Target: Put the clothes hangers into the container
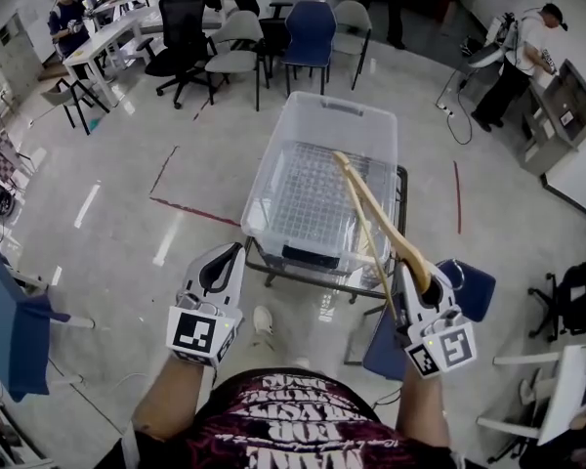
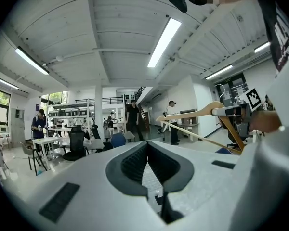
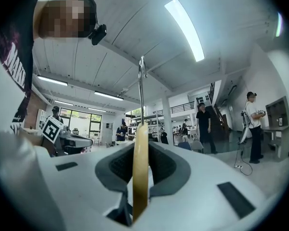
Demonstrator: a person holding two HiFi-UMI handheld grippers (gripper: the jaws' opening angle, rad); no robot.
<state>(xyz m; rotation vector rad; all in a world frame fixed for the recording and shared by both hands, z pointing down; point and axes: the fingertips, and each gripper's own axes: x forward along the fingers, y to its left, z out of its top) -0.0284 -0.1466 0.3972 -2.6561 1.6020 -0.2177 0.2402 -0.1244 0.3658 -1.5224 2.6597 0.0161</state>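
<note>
— Wooden hanger is seen closest, edge-on in the right gripper view. By what is it held?
— It is clamped by its shoulder between the two pads of the right gripper, which are closed onto the wood. Its metal hook is pointed upward.
— Where is it placed against the container?
— It is held in the air, and its far end is stretched over the right side of the clear container. Whether the rim is touched cannot be told.
— How is the left gripper found?
— Its pads are brought together at the tips with nothing between them. It is held off the container's near left corner, well apart from the hanger.
— What is the container set on?
— It is carried on a dark metal stand. A blue chair is seen just beside the right gripper, and red tape lines are laid on the floor to the left. Office chairs are ranged beyond, and a person is seen at the far right.
</note>
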